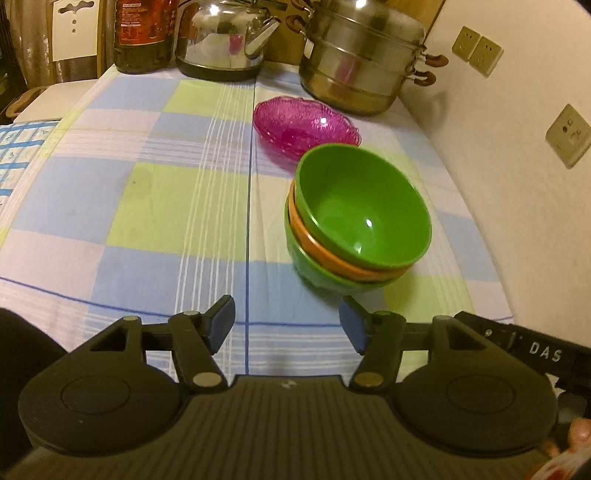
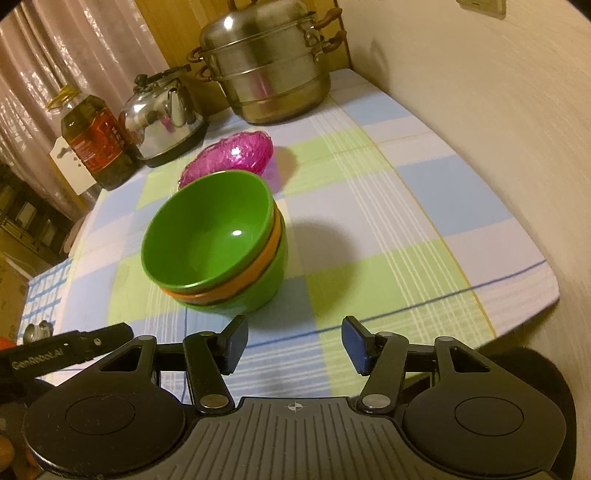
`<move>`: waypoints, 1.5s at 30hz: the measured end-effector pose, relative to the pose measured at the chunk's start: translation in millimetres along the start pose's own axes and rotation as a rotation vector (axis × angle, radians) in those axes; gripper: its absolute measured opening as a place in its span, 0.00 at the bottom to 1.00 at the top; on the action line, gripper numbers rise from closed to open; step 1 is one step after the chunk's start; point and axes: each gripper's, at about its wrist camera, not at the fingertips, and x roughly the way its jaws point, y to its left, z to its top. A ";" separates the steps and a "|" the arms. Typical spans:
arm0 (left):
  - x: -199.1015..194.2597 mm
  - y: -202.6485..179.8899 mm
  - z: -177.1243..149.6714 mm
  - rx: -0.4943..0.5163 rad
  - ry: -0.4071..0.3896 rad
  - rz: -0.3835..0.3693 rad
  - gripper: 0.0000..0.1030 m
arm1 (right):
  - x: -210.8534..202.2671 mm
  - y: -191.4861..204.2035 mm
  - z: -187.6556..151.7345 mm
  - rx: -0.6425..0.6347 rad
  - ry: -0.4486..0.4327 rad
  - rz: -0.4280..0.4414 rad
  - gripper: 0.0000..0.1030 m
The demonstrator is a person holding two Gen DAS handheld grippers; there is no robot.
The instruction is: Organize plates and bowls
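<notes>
Bowls sit nested in a stack of three on the checked cloth of the counter point(image 1: 129, 206): a green bowl point(image 1: 364, 206) on top, an orange bowl point(image 1: 314, 245) under it, and a second green one point(image 1: 314, 271) at the bottom. From the left claw point(image 1: 287, 325) the stack lies just ahead and to the right; from the right claw point(image 2: 294, 345) it lies just ahead and to the left. Beyond the stack, close behind it, rests a pink glass dish point(image 1: 306, 127). Farther ahead along the counter's back edge stand a steel steamer pot point(image 1: 365, 62), a kettle point(image 1: 225, 40) and an oil bottle point(image 1: 142, 33).

Nothing lies between either claw and the stack. The dish's near rim is hidden behind the top bowl, and only the rim of the orange bowl shows. The bottle and pot are cut off at the top in the left view.

Both claws hover low over the counter's near edge, level and pointing forward, each with its jaws spread wide and holding nothing.
</notes>
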 end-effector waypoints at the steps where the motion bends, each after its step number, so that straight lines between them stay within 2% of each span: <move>1: -0.6 -0.1 -2.1 0.006 0.001 0.006 0.57 | -1.3 0.5 -1.0 0.001 0.001 0.002 0.55; 13: -3.8 0.5 -4.0 0.020 -0.016 0.033 0.57 | -3.8 3.7 -4.4 -0.003 0.005 0.001 0.55; 19: -6.7 1.4 1.1 0.023 -0.073 0.033 0.57 | -3.6 2.8 0.7 0.011 -0.001 0.004 0.55; 27: 1.5 6.9 24.0 -0.031 -0.060 -0.033 0.57 | -4.9 2.3 21.9 0.047 -0.044 0.028 0.55; 38: 29.8 5.3 55.3 -0.042 -0.034 -0.055 0.57 | 17.6 6.2 49.8 0.050 -0.043 0.034 0.55; 45: 49.5 -2.3 63.3 -0.010 -0.016 -0.041 0.56 | 37.9 7.7 62.8 0.054 -0.027 0.037 0.55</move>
